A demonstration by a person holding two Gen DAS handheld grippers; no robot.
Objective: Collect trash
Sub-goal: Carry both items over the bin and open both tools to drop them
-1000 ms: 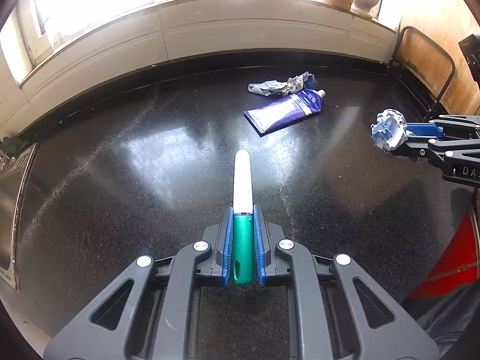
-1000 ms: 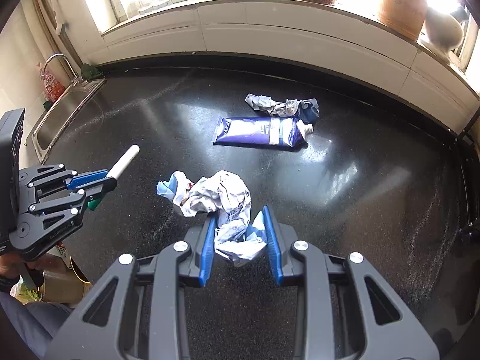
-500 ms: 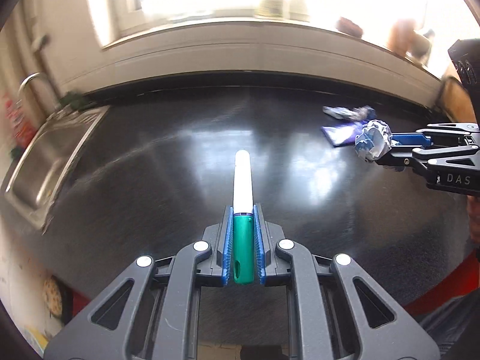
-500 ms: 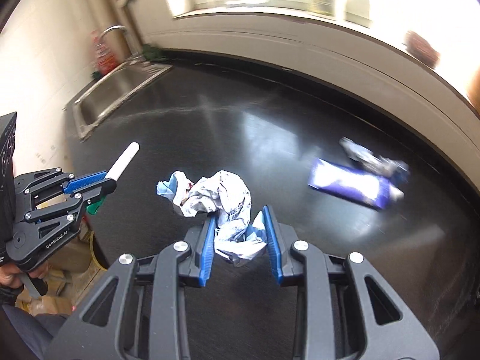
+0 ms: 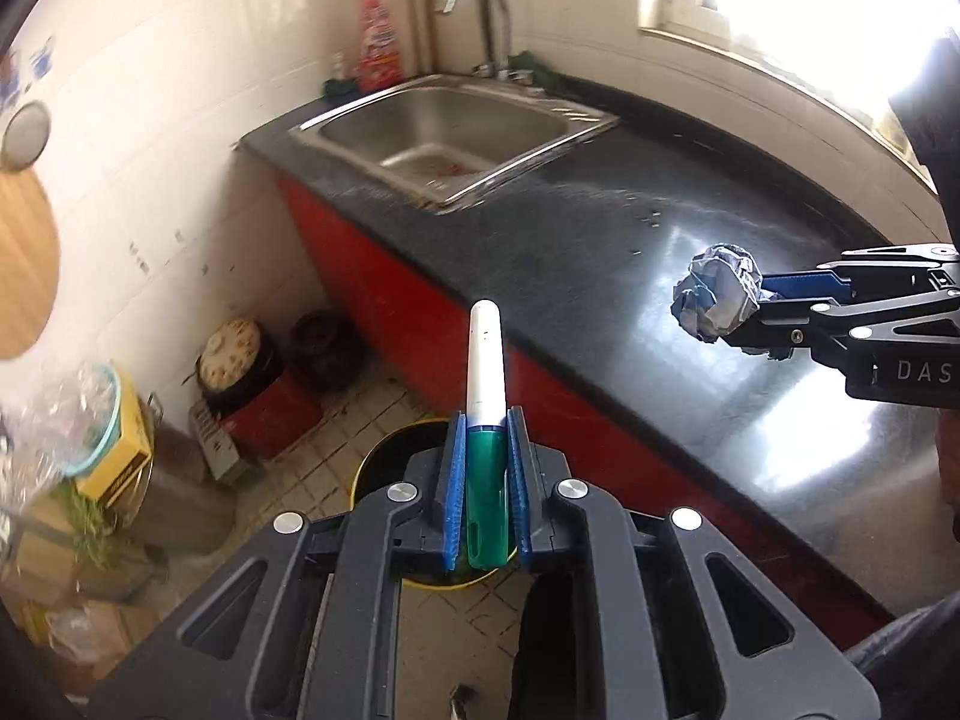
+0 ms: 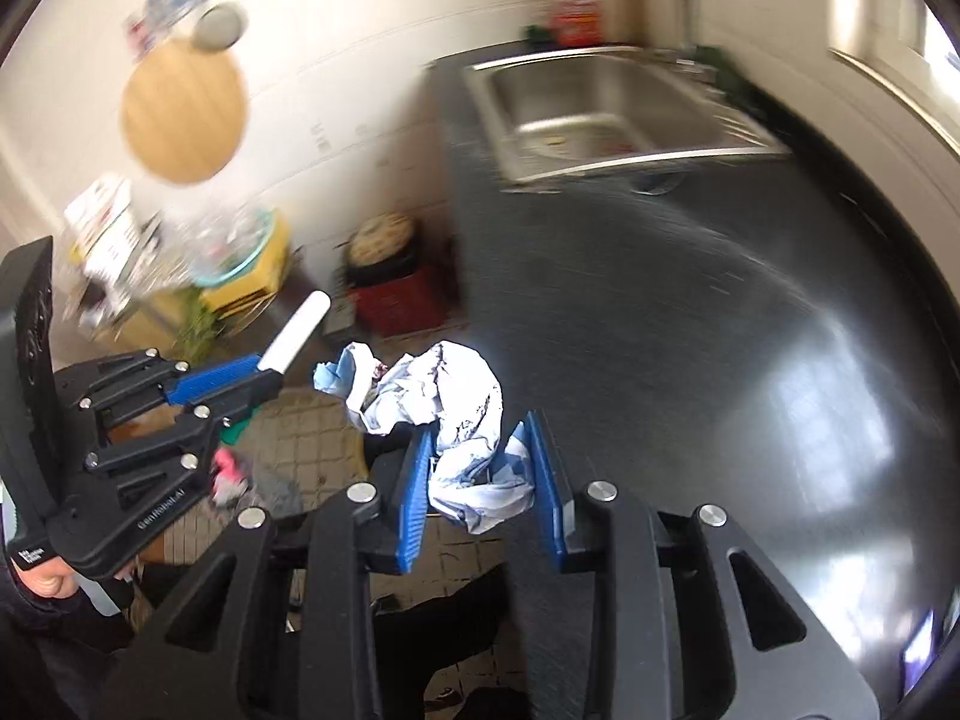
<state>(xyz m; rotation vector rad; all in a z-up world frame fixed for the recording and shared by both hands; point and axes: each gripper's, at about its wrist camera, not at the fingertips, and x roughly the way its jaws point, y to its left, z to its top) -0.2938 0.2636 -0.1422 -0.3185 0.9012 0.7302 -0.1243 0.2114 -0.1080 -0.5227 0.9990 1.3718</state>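
The left gripper pinches a marker pen between its ribbed blue pads: a smooth cylinder with a glossy green barrel in the grip and a matte white cap jutting forward past the fingertips. The right gripper is clamped on a crumpled paper wad, a creased, bluish-white lump with dark smudges that bulges out ahead of the pads.

Below the left gripper, on a grubby tiled floor, stands a round bin with a yellow rim; the gripper body covers most of its mouth and its contents cannot be made out. In the left wrist view the paper wad hangs above the countertop, a polished black speckled stone slab with bright window glare, fronted by a red cabinet face.

Set into the far end of the counter is a stainless steel sink, rectangular with rounded corners, with small reddish bits on its bottom. A curved chrome tap rises behind it, beside a red and white bottle. Against the tiled wall sit a dark pot on a red box, a yellow crate and a round wooden board hanging higher up. The right wrist view is blurred.
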